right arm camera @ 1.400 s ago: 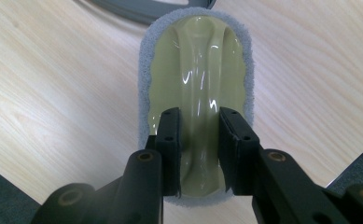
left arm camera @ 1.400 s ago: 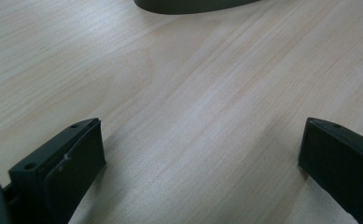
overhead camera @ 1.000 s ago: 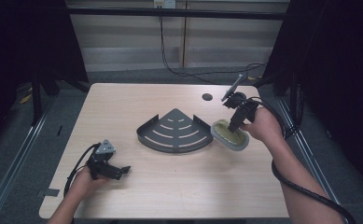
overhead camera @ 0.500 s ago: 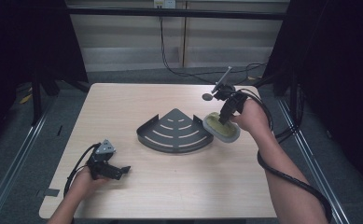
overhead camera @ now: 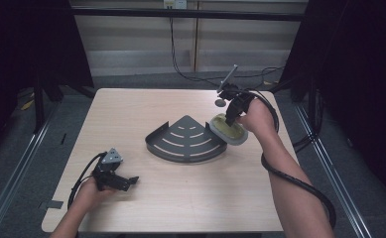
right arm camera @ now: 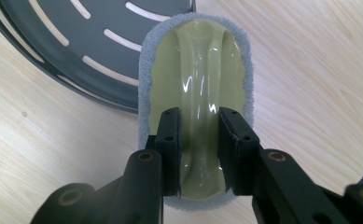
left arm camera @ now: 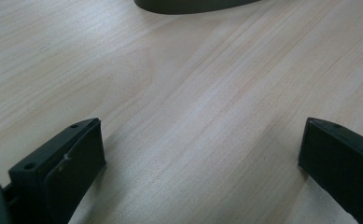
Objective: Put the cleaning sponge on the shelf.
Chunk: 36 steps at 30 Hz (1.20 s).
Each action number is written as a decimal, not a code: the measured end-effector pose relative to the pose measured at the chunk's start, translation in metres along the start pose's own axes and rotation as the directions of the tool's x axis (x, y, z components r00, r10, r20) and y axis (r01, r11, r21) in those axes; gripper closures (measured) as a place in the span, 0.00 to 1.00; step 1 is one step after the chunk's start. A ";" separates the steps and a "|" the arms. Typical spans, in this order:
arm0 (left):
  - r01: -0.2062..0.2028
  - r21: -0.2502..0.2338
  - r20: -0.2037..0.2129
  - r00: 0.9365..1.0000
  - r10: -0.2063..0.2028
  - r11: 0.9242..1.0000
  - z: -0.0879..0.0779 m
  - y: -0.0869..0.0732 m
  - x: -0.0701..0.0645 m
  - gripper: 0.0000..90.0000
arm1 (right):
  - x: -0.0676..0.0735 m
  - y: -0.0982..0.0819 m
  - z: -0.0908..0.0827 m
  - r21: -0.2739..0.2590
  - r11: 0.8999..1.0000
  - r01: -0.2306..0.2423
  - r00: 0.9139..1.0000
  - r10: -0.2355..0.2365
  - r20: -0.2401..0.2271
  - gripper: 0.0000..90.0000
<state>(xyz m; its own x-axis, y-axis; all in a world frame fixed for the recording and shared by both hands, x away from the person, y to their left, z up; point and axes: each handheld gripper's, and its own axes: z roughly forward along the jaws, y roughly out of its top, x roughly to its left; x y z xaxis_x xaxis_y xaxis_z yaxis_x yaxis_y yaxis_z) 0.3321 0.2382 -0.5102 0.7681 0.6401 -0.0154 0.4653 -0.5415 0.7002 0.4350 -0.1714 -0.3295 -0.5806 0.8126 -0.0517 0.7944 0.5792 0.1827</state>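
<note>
A scrubber with a pale green handle and a grey sponge pad (right arm camera: pixel 198 60) is pinched by its handle ridge between the jaws of my right gripper (right arm camera: pixel 200 135). Its far end lies over the curved rim of a dark grey slotted corner rack (right arm camera: pixel 76 46). From above, the right gripper (overhead camera: pixel 231 116) holds the scrubber (overhead camera: pixel 227 130) at the right edge of the rack (overhead camera: pixel 188 141) in the middle of the table. My left gripper (overhead camera: pixel 128 182) rests near the front left corner, jaws wide apart over bare wood (left arm camera: pixel 202 140), with the rack's edge (left arm camera: pixel 193 4) far ahead.
A small dark round hole (overhead camera: pixel 220 103) sits in the wooden table top (overhead camera: pixel 131 114) just behind the right hand. Cables trail from both grippers. Dark frame posts stand beyond the table's left and right sides.
The right hand has carried the scrubber leftward and a little away from me, from beside the rack to its right rim. The left hand has not moved.
</note>
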 end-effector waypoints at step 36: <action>-0.001 0.000 0.000 1.000 0.001 1.000 0.000 0.000 0.000 0.00 | 0.017 0.042 0.026 -0.016 0.999 0.027 1.000 -0.027 0.009 0.79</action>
<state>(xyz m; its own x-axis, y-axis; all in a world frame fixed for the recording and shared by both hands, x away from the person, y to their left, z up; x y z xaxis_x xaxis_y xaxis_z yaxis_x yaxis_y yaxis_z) 0.3322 0.2382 -0.5102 0.7686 0.6396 -0.0145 0.4646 -0.5424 0.7000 0.4633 -0.1312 -0.3484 -0.6004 0.7970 -0.0654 0.7753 0.6002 0.1967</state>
